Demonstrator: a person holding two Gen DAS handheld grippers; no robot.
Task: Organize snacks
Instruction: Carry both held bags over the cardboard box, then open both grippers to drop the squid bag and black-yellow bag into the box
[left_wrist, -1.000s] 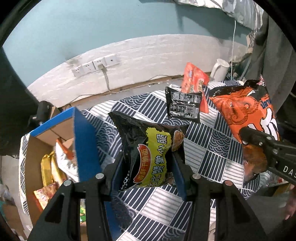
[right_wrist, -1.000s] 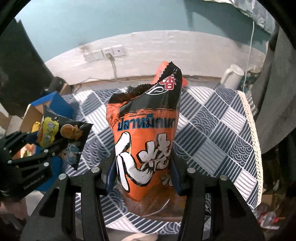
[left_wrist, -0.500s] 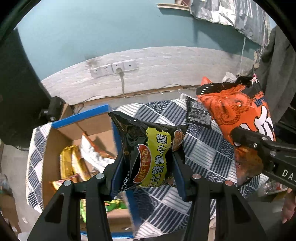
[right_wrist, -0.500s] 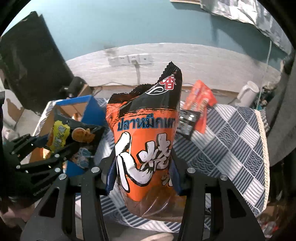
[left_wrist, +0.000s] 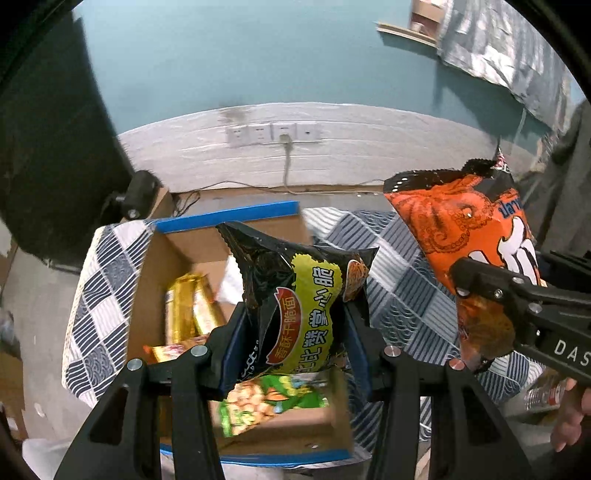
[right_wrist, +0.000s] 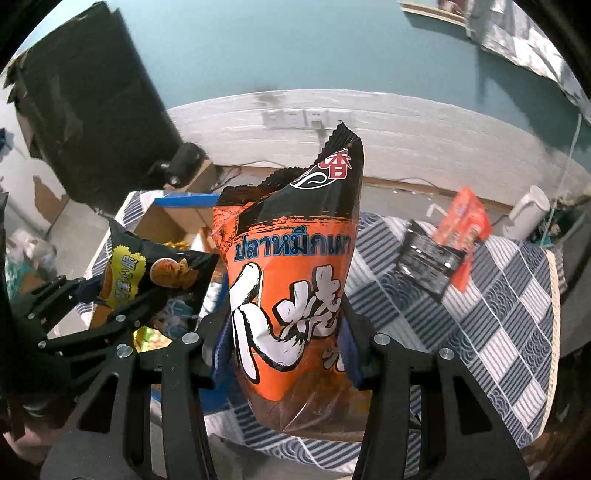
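My left gripper (left_wrist: 295, 328) is shut on a black and yellow snack bag (left_wrist: 299, 295) and holds it above the open cardboard box (left_wrist: 177, 251) with the blue rim. My right gripper (right_wrist: 284, 328) is shut on a tall orange snack bag (right_wrist: 291, 280), held upright over the table to the right of the box. The orange bag also shows in the left wrist view (left_wrist: 469, 236). The black and yellow bag shows at the left in the right wrist view (right_wrist: 155, 273). The box holds gold packets (left_wrist: 184, 306) and a green packet (left_wrist: 266, 398).
A checkered blue and white cloth (right_wrist: 498, 314) covers the table. A black packet (right_wrist: 428, 262) and a red packet (right_wrist: 465, 225) lie at its far side, near a white mug (right_wrist: 528, 210). A wall with sockets (left_wrist: 273, 133) stands behind. A large dark object (right_wrist: 92, 110) stands left.
Both grippers have swung left with their bags. The left bag has gone from over the table to above the open box, whose inside now shows.
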